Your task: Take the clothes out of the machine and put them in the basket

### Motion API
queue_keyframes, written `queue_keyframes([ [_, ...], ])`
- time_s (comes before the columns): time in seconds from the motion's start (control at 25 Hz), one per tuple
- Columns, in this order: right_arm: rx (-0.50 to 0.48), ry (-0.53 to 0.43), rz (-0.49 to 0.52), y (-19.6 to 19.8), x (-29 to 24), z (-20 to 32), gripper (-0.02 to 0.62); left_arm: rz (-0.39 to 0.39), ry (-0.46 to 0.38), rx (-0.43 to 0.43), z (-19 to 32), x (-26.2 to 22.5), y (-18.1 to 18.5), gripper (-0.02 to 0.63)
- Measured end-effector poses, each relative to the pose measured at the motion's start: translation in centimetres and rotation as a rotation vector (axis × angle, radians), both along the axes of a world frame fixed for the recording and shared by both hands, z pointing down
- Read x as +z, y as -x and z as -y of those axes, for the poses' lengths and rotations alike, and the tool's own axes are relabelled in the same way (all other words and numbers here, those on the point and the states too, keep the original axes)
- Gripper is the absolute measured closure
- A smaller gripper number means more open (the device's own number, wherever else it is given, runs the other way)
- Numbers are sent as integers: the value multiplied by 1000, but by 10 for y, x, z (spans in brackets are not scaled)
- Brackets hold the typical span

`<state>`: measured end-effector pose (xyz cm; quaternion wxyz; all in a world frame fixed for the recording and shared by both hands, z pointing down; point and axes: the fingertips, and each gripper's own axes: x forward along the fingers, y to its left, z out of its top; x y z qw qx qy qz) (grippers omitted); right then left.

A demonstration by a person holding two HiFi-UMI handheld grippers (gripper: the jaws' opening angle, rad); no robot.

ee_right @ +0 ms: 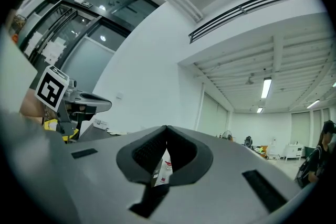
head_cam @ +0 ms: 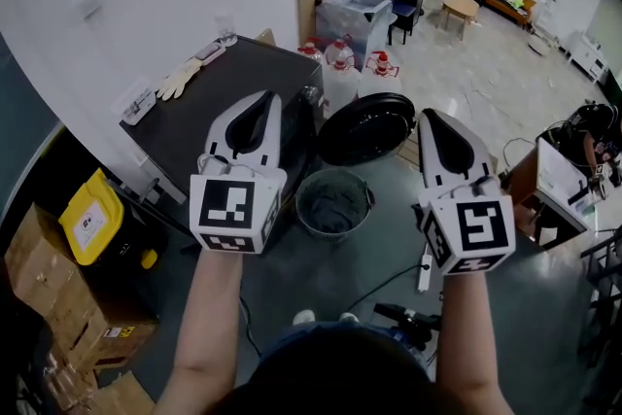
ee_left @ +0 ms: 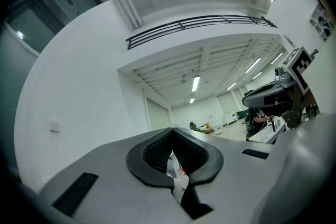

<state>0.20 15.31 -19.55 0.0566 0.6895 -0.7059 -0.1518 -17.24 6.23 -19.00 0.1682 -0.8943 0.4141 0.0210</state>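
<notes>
In the head view a dark washing machine [head_cam: 228, 87] stands against the wall with its round black door [head_cam: 367, 126] swung open. In front of it on the floor sits a grey basket [head_cam: 301, 194] with dark clothes [head_cam: 332, 209] inside. My left gripper [head_cam: 266, 100] and right gripper [head_cam: 428, 118] are held up side by side above the basket, pointing toward the machine. Both are shut and hold nothing. In the left gripper view the left gripper's [ee_left: 171, 130] pads meet at the tip. The right gripper [ee_right: 166, 127] looks the same in its own view. The machine's drum is hidden.
A pair of gloves [head_cam: 180, 78] lies on the machine's top. Water jugs [head_cam: 340, 63] stand behind the door. A yellow container [head_cam: 92, 217] and cardboard boxes [head_cam: 58, 296] sit at the left. A cable and power strip [head_cam: 425, 267] lie on the floor at the right.
</notes>
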Motion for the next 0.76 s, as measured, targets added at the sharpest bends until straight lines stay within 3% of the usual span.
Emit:
queue_keyframes([
  [0.24, 26, -19, -18, -4, -8, 1, 594, -22, -15, 8, 1, -7, 3, 603],
  [0.76, 37, -35, -30, -6, -12, -10, 595, 44, -69, 36, -14, -14, -10, 603],
])
